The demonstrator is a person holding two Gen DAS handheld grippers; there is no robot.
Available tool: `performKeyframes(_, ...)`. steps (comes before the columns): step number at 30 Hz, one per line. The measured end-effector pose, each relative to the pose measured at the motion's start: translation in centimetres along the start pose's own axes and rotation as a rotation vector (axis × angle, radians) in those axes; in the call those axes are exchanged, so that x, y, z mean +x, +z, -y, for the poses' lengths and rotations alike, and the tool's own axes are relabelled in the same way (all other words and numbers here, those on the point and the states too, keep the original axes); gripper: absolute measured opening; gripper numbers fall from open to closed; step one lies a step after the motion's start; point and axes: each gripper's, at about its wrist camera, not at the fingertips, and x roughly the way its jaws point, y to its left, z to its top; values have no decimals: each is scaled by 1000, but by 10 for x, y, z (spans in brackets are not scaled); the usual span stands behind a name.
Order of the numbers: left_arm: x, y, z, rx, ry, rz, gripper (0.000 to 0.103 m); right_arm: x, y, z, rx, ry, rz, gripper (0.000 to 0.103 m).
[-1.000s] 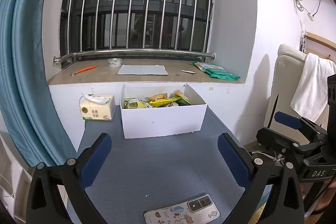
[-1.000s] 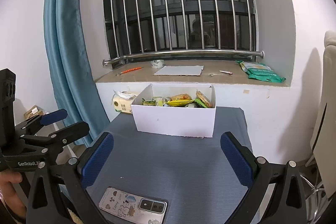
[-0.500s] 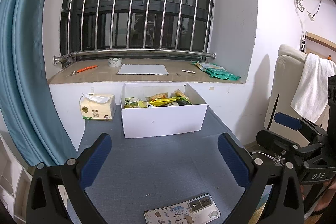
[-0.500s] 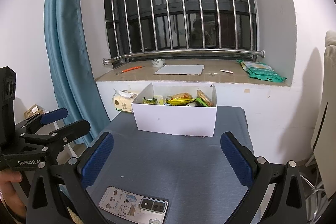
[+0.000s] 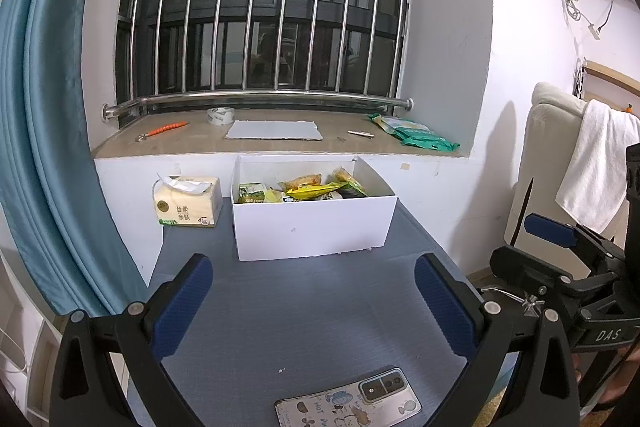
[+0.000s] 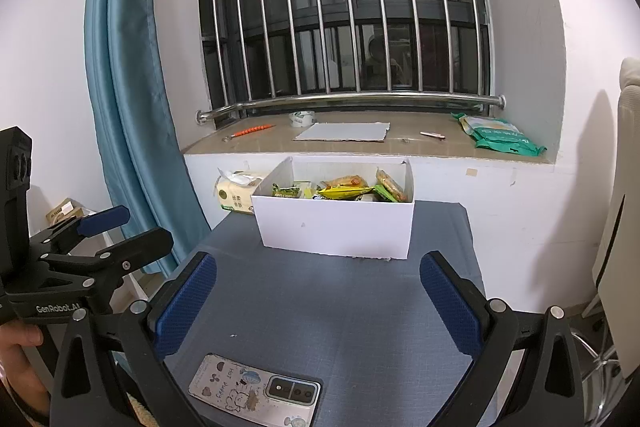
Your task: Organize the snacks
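Both the left hand-held gripper (image 5: pixel 312 301) and the right hand-held gripper (image 6: pixel 318 301) hover spread wide and empty above the grey surface (image 5: pixel 312 311). A phone (image 6: pixel 256 393) lies face-down nearest them. Beyond it, the white box (image 5: pixel 314 223) holds the snacks (image 5: pixel 304 189), with a tissue pack (image 5: pixel 188 201) just left of the box.

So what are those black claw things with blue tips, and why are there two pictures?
They are two grabbing tools, one in each of a person's hands. Each carries a camera looking out along its two fingers, so you get one picture per tool. The left gripper and the right gripper are both open and hold nothing. In front of them is a gray table with a white box full of snacks, a tissue pack beside it, and a phone lying near the tools.
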Motion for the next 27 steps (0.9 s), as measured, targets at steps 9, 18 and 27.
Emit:
performKeyframes(9, 1, 0, 2, 4, -2, -4, 103, -1, 0, -1, 2, 0, 0, 103)
performKeyframes(18, 1, 0, 2, 5, 0, -6, 103, -1, 0, -2, -2, 4, -2, 103)
performKeyframes(27, -1, -1, 1, 3, -2, -1, 103, 1, 0, -3, -8, 10, -8, 103)
